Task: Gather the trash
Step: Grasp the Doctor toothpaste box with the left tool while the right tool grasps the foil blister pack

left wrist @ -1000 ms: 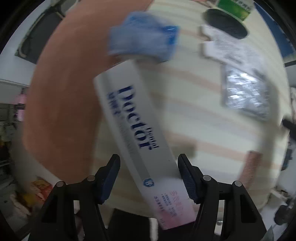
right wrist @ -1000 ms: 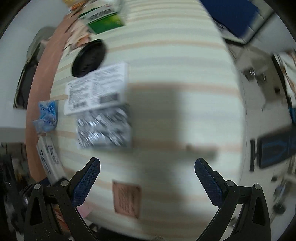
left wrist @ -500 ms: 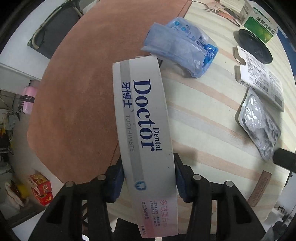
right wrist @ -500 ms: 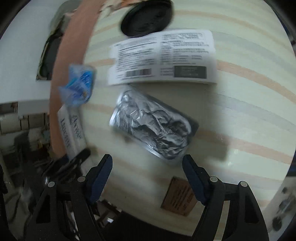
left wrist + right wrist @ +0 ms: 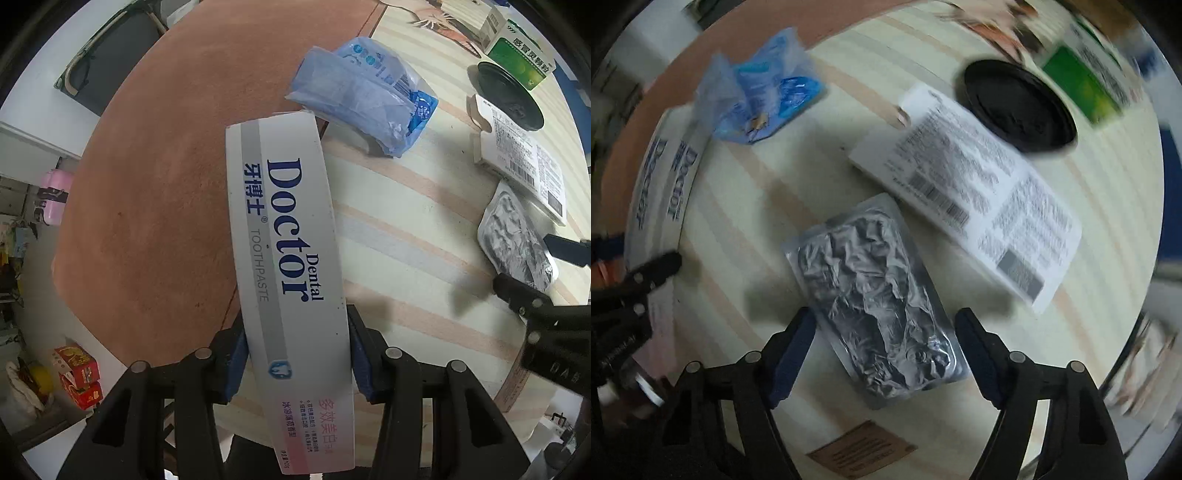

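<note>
Item one: our left gripper [image 5: 295, 354], jaws clamped on both long sides of the white toothpaste box [image 5: 288, 258], which lies on the table [image 5: 399, 236] at the edge of the striped cloth. Item two: our right gripper [image 5: 886, 343], jaws spread wide to either side of the crumpled silver foil pack [image 5: 875, 295], not touching it. Beyond the foil pack: white printed carton [image 5: 975, 195], black lid [image 5: 1019, 107], green box [image 5: 1082, 81]. Just past the toothpaste box: blue plastic wrapper [image 5: 365, 96].

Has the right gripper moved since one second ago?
Yes. The right gripper has come forward toward the silver foil pack; its open jaws now stand on either side of the pack, no longer far short of it.
</note>
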